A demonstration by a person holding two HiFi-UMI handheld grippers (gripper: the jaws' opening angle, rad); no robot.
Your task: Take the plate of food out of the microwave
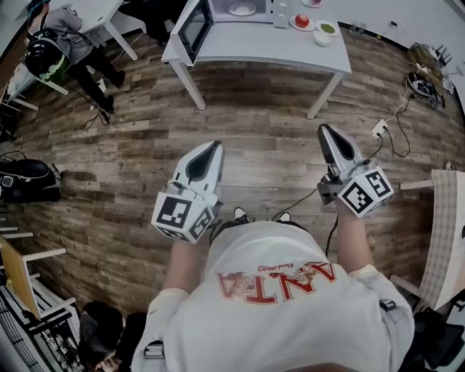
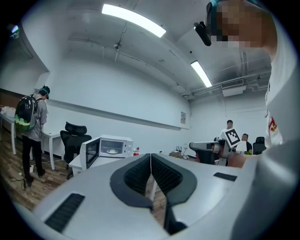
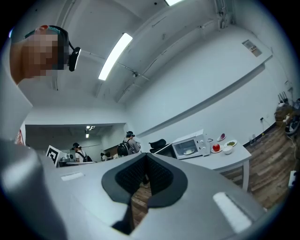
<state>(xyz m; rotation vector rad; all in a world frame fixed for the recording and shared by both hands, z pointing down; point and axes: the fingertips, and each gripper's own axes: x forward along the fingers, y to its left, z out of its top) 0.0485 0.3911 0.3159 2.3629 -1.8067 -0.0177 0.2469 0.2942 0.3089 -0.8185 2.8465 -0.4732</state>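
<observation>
The white microwave (image 1: pixel 221 13) stands on a white table (image 1: pixel 290 51) at the far end of the room, with its door (image 1: pixel 195 29) swung open to the left. A white plate of food (image 1: pixel 242 9) sits inside it. The microwave (image 2: pixel 110 146) and plate (image 2: pixel 112 151) also show small in the left gripper view, and the microwave (image 3: pixel 190 146) again in the right gripper view. My left gripper (image 1: pixel 216 145) and right gripper (image 1: pixel 323 129) are held in front of my chest, well short of the table. Both are shut and hold nothing.
Beside the microwave are a red fruit on a plate (image 1: pixel 302 20), a green-filled dish (image 1: pixel 328 28) and a white bowl (image 1: pixel 322 38). A person with a backpack (image 1: pixel 58 43) stands at the far left. A socket strip and cables (image 1: pixel 379 129) lie on the wooden floor at right.
</observation>
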